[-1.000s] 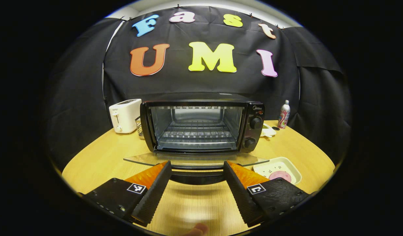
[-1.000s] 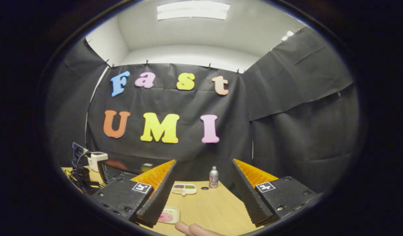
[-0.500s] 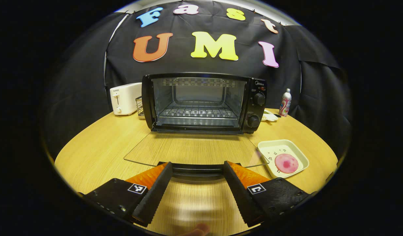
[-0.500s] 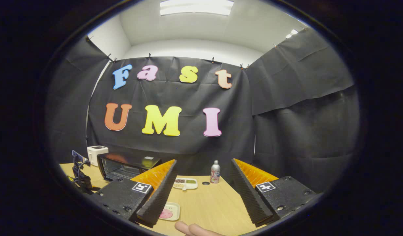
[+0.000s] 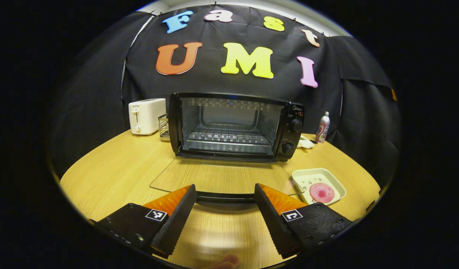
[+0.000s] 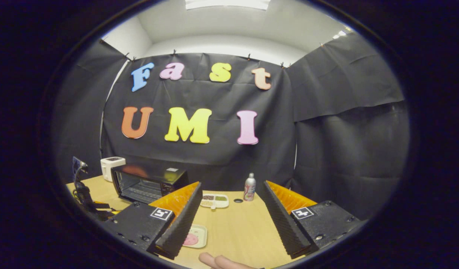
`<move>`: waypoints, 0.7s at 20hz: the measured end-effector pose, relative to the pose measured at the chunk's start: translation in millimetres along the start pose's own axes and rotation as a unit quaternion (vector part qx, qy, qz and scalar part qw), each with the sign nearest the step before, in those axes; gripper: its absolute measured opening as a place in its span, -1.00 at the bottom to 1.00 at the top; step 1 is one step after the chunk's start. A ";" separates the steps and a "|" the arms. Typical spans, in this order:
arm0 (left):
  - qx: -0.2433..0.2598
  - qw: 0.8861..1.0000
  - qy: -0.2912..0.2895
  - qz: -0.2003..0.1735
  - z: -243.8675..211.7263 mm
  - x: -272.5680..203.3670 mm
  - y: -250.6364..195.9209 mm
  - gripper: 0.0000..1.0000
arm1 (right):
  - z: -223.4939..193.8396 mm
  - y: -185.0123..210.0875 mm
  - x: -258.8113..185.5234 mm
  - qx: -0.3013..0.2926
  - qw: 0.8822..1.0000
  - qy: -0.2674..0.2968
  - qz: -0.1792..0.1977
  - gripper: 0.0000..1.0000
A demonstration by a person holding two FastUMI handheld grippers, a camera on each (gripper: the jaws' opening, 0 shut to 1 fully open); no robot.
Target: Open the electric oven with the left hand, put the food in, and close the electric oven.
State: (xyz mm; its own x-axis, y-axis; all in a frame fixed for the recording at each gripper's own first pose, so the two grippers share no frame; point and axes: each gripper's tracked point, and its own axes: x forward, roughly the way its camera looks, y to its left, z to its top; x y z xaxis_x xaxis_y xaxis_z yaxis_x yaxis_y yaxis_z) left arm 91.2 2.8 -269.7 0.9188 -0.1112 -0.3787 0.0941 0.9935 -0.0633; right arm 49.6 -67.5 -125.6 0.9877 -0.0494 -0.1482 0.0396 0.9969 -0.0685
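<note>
Now, electric oven [image 5: 235, 127] standing open at the far middle of the round wooden table [image 5: 113, 168]: boxy black body, wire rack inside, two round knobs down its right panel. Glass door [image 5: 222, 178] folded flat toward the near side, dark curved handle [image 5: 225, 197] lying between the left gripper [image 5: 225, 194] fingers, which stand wide apart, ribbed inner faces; contact with the handle hard to tell. Food: pink round slice [image 5: 322, 192] on a shallow cream square dish [image 5: 302, 175], near right of the door. White toaster [image 5: 146, 116] far left, small wire basket [image 5: 163, 126] beside it. Slim can [image 5: 323, 127] far right. Right gripper [image 6: 231, 216] spread wide, holding nothing, above bare tabletop. Divided snack tray [image 6: 213, 201] beyond. Brand lettering too small to read.
</note>
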 end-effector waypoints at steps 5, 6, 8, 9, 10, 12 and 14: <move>0.008 0.998 -0.057 0.010 61.5 -39.8 0.8 0.90 | -35.0 15.3 37.4 -0.022 0.995 0.086 0.035 0.94; 0.011 0.997 -0.071 0.009 74.5 -48.1 -1.0 0.90 | -44.4 18.1 46.6 -0.028 0.993 0.106 0.042 0.93; 0.019 0.995 -0.097 0.017 100.9 -60.6 -2.8 0.89 | -64.0 29.4 63.3 -0.034 0.986 0.150 0.067 0.94; 0.021 0.993 -0.110 0.024 112.3 -69.2 -3.6 0.90 | -75.2 35.0 71.7 -0.037 0.980 0.175 0.081 0.93; 0.021 0.992 -0.121 0.033 123.2 -75.6 -2.0 0.89 | -88.4 40.0 78.1 -0.041 0.974 0.202 0.095 0.93; 0.021 0.988 -0.144 0.047 145.0 -87.5 -1.8 0.89 | -116.1 48.0 93.3 -0.044 0.957 0.262 0.121 0.93; 0.025 0.985 -0.165 0.053 161.2 -98.3 -4.3 0.89 | -144.2 50.4 108.4 -0.042 0.934 0.327 0.135 0.94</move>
State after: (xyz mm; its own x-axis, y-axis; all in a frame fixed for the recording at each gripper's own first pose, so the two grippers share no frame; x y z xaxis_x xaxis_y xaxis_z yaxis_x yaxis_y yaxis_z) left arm 62.3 13.1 -83.4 0.9982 -0.0028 -0.0601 0.0034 0.9999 0.0098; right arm 136.8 -31.5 -287.4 0.6551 0.1485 -0.7408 -0.2363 0.9716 -0.0142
